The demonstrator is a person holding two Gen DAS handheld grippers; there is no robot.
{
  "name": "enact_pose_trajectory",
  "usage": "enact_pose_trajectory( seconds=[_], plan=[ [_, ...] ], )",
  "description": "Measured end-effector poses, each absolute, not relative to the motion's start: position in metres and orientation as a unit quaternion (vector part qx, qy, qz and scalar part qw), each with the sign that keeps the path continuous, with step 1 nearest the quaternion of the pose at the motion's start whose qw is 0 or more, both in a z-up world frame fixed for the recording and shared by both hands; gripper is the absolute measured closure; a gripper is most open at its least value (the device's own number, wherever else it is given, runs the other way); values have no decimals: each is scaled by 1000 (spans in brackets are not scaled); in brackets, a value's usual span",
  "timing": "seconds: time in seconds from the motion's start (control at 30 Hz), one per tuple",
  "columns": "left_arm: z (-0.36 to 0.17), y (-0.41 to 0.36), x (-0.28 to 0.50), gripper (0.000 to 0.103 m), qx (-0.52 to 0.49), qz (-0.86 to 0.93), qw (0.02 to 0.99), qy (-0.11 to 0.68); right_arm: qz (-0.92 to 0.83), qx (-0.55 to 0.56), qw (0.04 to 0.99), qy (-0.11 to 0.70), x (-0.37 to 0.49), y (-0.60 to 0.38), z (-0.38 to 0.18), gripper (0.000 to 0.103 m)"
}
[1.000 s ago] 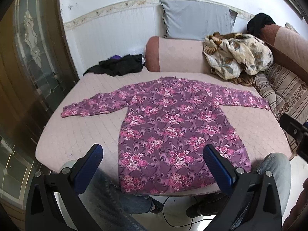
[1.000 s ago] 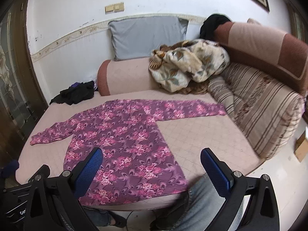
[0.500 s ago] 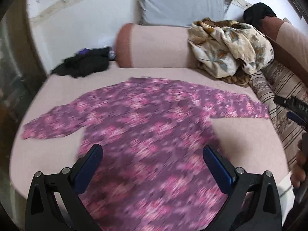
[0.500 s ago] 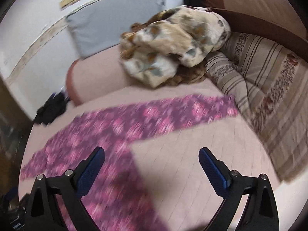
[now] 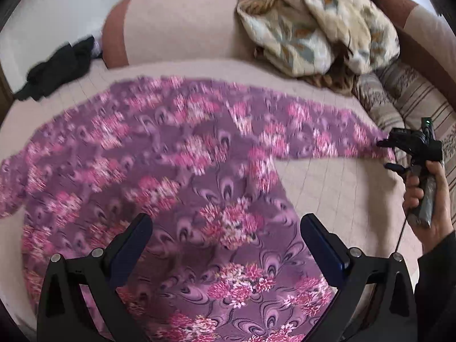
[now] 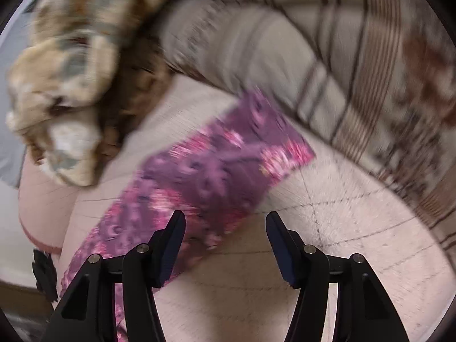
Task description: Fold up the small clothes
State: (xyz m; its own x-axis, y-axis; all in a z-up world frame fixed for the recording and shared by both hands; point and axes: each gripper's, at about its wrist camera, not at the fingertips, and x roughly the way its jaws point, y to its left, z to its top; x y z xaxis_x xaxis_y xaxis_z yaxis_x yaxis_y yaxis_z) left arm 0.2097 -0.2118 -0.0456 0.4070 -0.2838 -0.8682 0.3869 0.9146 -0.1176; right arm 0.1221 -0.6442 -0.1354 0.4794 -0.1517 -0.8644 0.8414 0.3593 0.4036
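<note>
A purple and pink floral long-sleeved top (image 5: 182, 171) lies spread flat on the pink quilted bed (image 5: 336, 188). My left gripper (image 5: 225, 222) is open and empty, low over the top's body. My right gripper (image 6: 225, 222) is open and empty, just above the edge of the right sleeve (image 6: 216, 171), close to its cuff. In the left wrist view the right gripper (image 5: 389, 155) shows at the sleeve's cuff, held in a hand (image 5: 427, 199).
A beige floral blanket (image 5: 313, 25) is piled at the back right. A striped cushion (image 6: 342, 57) lies right beside the sleeve's cuff. Dark clothes (image 5: 57, 68) lie at the back left. A pink bolster (image 5: 176, 28) runs along the back.
Both grippers have moved forward and down toward the top. The right one has swung right to the sleeve's cuff and its jaws have narrowed.
</note>
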Motion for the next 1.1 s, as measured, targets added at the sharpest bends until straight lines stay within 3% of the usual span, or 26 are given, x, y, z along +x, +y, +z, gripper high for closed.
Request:
enact_pose_trajectory(
  seconds=[0.1,0.17,0.27,0.53,0.67,0.8,0.93,1.03,1.1],
  plan=[
    [-52,-213,211,0,45,-202,831,516,-339,458,739,358,127,-657,-145,44],
    [-49,-213,210,0,45,-204,833,513,-353,461,739,341,132,-669,-148,82],
    [-41,-209,213,0,38,-208,834,510,-359,438,756,329,138,-657,-137,91],
    [-15,-154,229,0,-57,-219,825,518,-239,200,922,228,158,-485,12,91],
    [-4,-105,235,0,-100,-201,830,510,-132,129,960,209,155,-371,37,91],
    [-15,-42,238,0,-159,-175,826,512,-17,85,965,248,154,-266,18,91],
    [-50,9,243,0,-234,-145,809,520,76,42,926,368,172,-190,-65,89],
    [-79,24,251,0,-265,-133,787,541,102,1,876,471,185,-156,-125,79],
    [-88,26,252,0,-283,-148,773,549,103,18,867,486,176,-159,-132,67]
  ],
)
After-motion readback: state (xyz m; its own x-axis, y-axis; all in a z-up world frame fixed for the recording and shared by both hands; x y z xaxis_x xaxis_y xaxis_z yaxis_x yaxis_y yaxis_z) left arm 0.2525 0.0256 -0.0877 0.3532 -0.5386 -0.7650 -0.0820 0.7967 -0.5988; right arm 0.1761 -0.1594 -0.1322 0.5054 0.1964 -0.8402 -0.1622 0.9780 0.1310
